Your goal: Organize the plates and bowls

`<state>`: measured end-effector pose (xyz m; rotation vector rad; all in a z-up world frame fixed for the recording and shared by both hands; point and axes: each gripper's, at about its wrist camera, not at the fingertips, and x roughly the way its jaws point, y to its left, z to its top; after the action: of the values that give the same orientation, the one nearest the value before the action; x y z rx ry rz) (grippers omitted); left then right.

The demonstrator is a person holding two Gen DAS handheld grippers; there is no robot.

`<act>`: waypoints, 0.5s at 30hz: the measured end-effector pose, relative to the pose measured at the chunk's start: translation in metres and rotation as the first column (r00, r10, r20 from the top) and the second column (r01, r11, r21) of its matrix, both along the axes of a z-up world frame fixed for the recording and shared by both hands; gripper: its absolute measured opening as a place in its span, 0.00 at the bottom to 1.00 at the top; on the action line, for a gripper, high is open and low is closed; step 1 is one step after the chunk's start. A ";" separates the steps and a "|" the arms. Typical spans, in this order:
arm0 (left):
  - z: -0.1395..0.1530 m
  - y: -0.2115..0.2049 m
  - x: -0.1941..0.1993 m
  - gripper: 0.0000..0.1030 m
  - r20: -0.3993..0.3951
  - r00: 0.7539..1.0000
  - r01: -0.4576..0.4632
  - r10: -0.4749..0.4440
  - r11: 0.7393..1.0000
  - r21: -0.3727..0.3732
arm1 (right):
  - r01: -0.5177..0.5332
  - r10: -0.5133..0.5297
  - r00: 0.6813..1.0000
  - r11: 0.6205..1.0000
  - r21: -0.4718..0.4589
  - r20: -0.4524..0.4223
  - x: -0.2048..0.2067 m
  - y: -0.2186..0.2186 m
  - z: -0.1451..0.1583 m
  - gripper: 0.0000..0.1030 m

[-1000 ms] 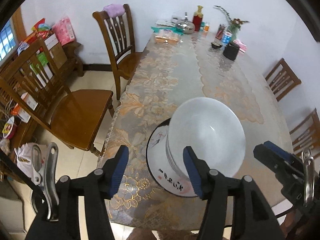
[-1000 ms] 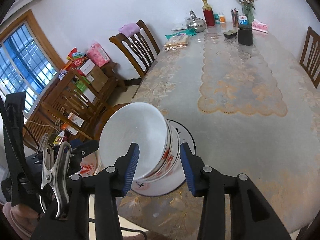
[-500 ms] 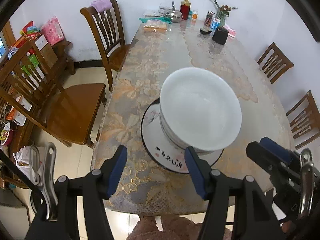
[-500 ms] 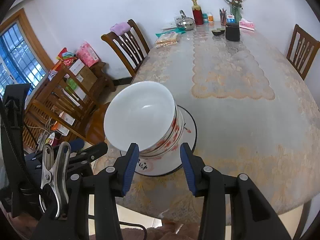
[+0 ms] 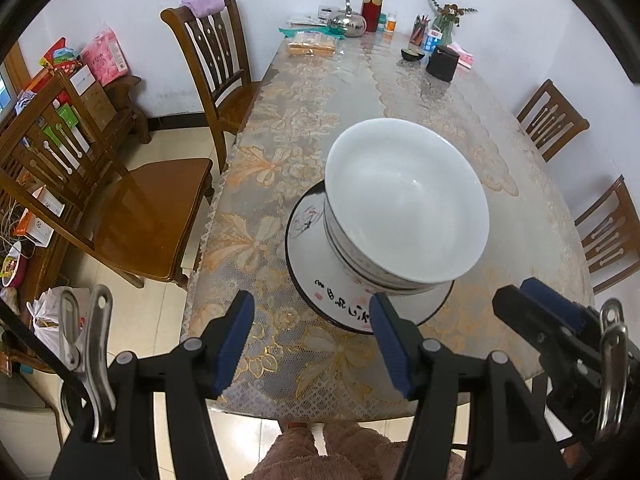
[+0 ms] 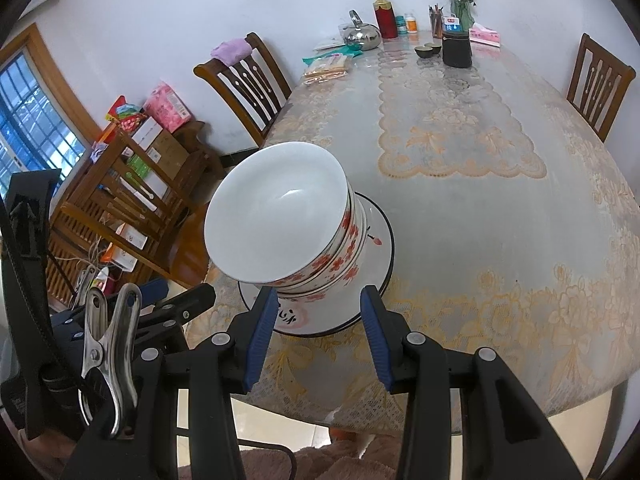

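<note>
A stack of white bowls with red flowers (image 6: 280,216) stands on a white plate with a black rim (image 6: 376,264) near the table's front edge. The stack also shows in the left wrist view (image 5: 404,196), on the plate (image 5: 320,288). My left gripper (image 5: 312,336) is open and empty, just short of the plate above the table's edge. My right gripper (image 6: 318,336) is open and empty, just short of the plate's near rim. The right gripper shows at the lower right of the left wrist view (image 5: 536,312).
The long table (image 6: 460,216) has a lace cloth. At its far end stand a kettle (image 6: 362,36), a red bottle (image 6: 384,14), a black canister (image 6: 456,50) and small bowls (image 6: 424,51). Wooden chairs (image 5: 208,64) stand on the left and on the right (image 5: 552,120).
Both grippers have pulled back and up from the bowl stack. The stack and plate stay in place on the table.
</note>
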<state>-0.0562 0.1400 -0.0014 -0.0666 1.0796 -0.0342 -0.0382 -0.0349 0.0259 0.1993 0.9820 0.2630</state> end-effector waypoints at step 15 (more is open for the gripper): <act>-0.001 0.002 -0.002 0.61 0.001 1.000 0.001 -0.001 1.000 0.002 | -0.002 0.002 1.000 1.000 0.001 -0.001 0.000 0.002 -0.002 0.43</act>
<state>-0.0585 0.1417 -0.0028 -0.0648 1.0784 -0.0342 -0.0387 -0.0331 0.0241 0.1997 0.9827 0.2650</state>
